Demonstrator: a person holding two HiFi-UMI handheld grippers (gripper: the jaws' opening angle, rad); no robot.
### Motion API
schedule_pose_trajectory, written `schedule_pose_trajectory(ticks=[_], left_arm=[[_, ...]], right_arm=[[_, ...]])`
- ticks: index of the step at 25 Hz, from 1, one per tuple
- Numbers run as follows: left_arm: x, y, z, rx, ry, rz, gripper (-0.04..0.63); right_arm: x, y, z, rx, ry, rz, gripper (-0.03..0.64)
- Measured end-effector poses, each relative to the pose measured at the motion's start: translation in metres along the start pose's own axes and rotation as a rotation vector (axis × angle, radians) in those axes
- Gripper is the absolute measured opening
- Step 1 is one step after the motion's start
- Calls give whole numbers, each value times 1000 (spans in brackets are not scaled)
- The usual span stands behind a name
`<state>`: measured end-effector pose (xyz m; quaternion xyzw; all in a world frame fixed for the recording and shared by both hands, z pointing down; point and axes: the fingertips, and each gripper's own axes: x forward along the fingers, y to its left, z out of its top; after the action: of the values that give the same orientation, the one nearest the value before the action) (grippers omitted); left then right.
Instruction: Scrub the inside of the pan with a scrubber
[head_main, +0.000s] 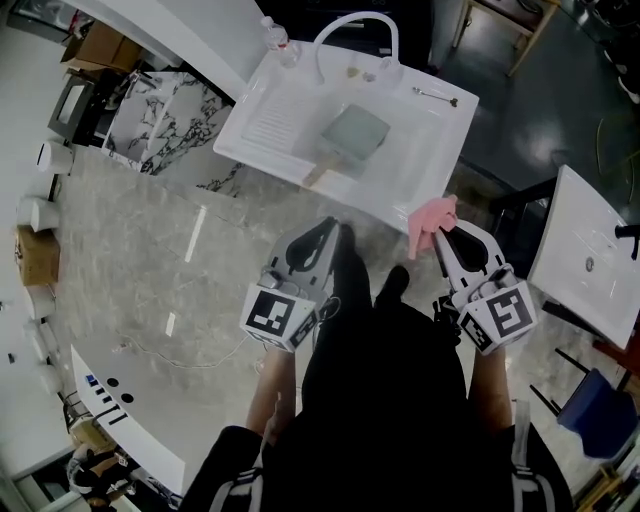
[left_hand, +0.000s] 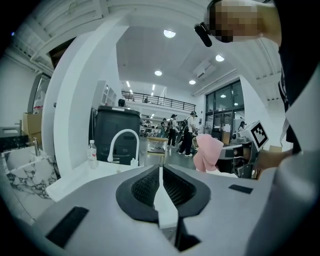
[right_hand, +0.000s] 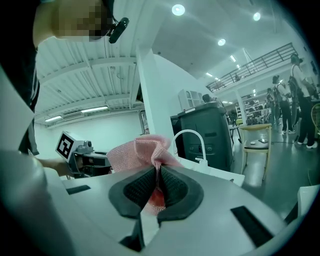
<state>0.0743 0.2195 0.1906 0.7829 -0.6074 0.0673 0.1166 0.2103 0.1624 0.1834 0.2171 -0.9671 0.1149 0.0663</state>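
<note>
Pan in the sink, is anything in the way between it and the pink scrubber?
Nothing visible is. The pan lies open in the sink, nothing on it. The right gripper holds the scrubber by the sink's near edge, only air between.

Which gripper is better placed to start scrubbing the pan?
Right. The right gripper is shut on the pink scrubber; the left gripper is shut and empty. The pan lies in the sink ahead of both.

Two grippers: the left gripper (head_main: 333, 230) and the right gripper (head_main: 441, 237). One pink scrubber (head_main: 431, 218). One square grey pan (head_main: 352, 138), lying in one white sink (head_main: 425, 135). One curved white tap (head_main: 357, 20). One clear bottle (head_main: 277, 38) on the sink's back edge. Two white cylinders (head_main: 55, 157) at far left.
</note>
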Motion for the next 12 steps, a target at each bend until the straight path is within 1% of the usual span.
schedule_pose_trajectory(ticks=[7, 10, 12], left_arm=[[8, 53, -11, -20, 19, 27, 38], [18, 78, -12, -22, 30, 19, 38], [29, 95, -12, -23, 39, 0, 38]], right_arm=[[46, 0, -2, -17, 39, -6, 36], [71, -1, 5, -36, 49, -21, 35], [88, -4, 9, -43, 57, -40, 35]])
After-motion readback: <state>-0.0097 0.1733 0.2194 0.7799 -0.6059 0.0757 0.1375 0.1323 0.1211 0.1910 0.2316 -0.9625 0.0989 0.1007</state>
